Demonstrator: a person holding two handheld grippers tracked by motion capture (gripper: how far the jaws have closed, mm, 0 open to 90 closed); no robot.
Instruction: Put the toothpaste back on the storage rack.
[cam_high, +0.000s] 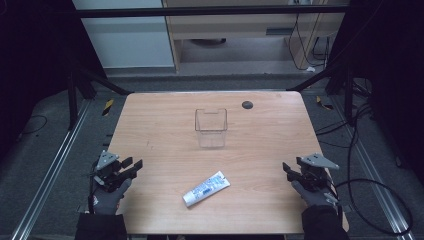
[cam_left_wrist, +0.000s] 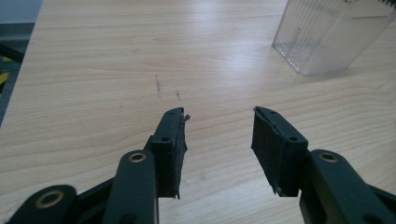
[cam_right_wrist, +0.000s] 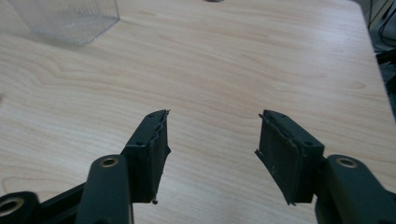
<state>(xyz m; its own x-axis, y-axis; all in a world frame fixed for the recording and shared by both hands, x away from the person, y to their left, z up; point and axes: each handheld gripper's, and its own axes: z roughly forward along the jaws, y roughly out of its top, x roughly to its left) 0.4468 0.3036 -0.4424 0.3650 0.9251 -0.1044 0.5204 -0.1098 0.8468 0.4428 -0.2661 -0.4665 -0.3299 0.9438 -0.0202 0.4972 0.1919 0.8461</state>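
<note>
The toothpaste tube (cam_high: 206, 188) lies flat on the worktop (cam_high: 260, 145), at six o'clock from the clear container (cam_high: 210, 128). At the tube's nine o'clock the left tool (cam_high: 131, 167) hovers, jaws apart and empty; at three o'clock the right tool (cam_high: 289, 170) likewise.

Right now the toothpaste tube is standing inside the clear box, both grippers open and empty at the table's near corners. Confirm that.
Not quite. The toothpaste tube is not in the clear box: it lies flat on the table, nearer the person than the box, as the high view shows. The rest holds: the left gripper and the right gripper sit at the near corners, jaws apart with nothing between them.
</note>
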